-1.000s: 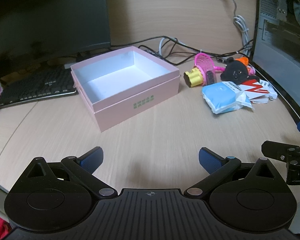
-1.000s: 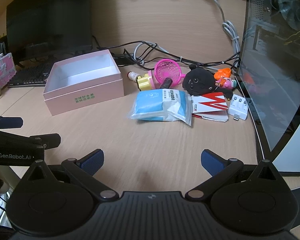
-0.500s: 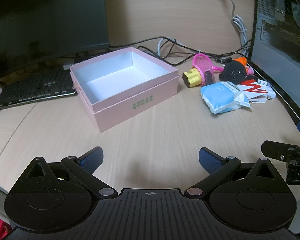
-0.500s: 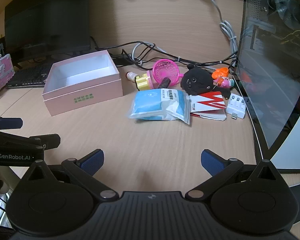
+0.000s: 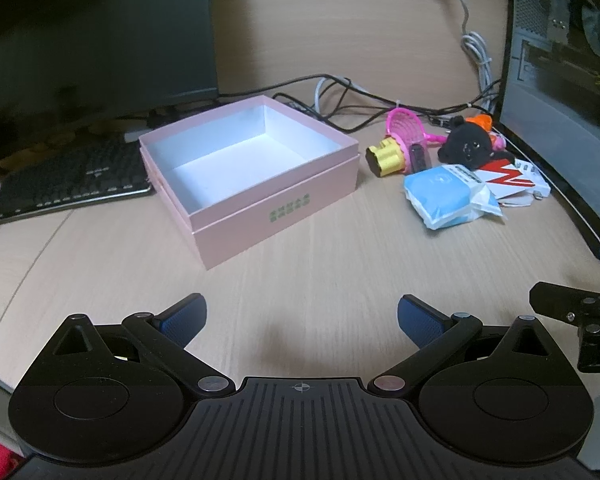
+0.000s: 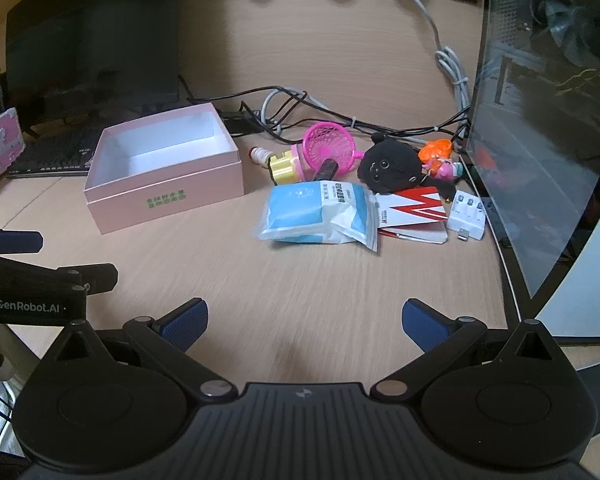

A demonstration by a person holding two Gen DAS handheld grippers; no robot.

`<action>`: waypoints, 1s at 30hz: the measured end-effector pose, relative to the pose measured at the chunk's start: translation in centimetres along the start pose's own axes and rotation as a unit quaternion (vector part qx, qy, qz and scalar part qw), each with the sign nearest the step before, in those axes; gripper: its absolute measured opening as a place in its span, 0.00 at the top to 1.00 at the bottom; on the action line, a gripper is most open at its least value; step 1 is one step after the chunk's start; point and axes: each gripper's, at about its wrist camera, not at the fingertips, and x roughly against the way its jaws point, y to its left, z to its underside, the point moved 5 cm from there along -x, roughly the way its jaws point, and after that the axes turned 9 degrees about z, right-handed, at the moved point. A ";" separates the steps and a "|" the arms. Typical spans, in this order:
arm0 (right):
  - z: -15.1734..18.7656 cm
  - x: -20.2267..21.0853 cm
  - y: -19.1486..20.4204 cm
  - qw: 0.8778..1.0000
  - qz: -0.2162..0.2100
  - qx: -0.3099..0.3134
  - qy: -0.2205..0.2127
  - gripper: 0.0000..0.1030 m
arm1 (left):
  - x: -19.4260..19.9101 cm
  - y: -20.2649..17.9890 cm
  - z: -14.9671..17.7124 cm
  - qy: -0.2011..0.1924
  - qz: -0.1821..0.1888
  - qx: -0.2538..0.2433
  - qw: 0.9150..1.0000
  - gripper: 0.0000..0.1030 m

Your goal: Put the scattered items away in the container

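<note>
An open pink box (image 5: 276, 196) (image 6: 172, 188) with a white, empty inside stands on the wooden desk. To its right lies a cluster: a blue-and-white packet (image 6: 316, 216) (image 5: 444, 196), a red-and-white booklet (image 6: 416, 208), a white charger (image 6: 468, 216), a black plush (image 6: 392, 166) (image 5: 468, 148), a pink net toy (image 6: 328, 148) (image 5: 404, 126), a gold-capped bottle (image 6: 284, 166) (image 5: 384, 160) and an orange toy (image 6: 436, 152). My left gripper (image 5: 302, 316) is open over bare desk in front of the box. My right gripper (image 6: 304, 318) is open short of the packet, nothing between its fingers.
A black keyboard (image 5: 68, 180) and a dark monitor (image 5: 100, 40) stand behind and left of the box. A glass-sided computer case (image 6: 548, 140) walls off the right. Cables (image 6: 300, 108) run along the back. A small pink case (image 6: 0, 144) sits far left.
Both views have shifted only slightly; the right wrist view has drawn a little nearer the cluster. Both grippers stay open and no item has moved.
</note>
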 end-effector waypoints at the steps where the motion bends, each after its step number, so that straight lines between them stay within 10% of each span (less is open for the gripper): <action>1: 0.0 0.0 0.0 1.000 0.004 -0.001 0.001 0.00 | 0.0 0.1 -0.1 0.001 0.005 0.002 1.000 0.00; 17: 2.0 1.3 2.1 0.997 0.077 -0.017 0.028 0.00 | -1.3 1.5 0.4 0.044 0.094 -0.068 0.992 0.00; 30: 1.2 2.5 -4.3 0.996 0.072 -0.038 0.021 0.00 | -9.2 -9.7 -5.4 -0.016 0.167 -0.194 0.967 0.00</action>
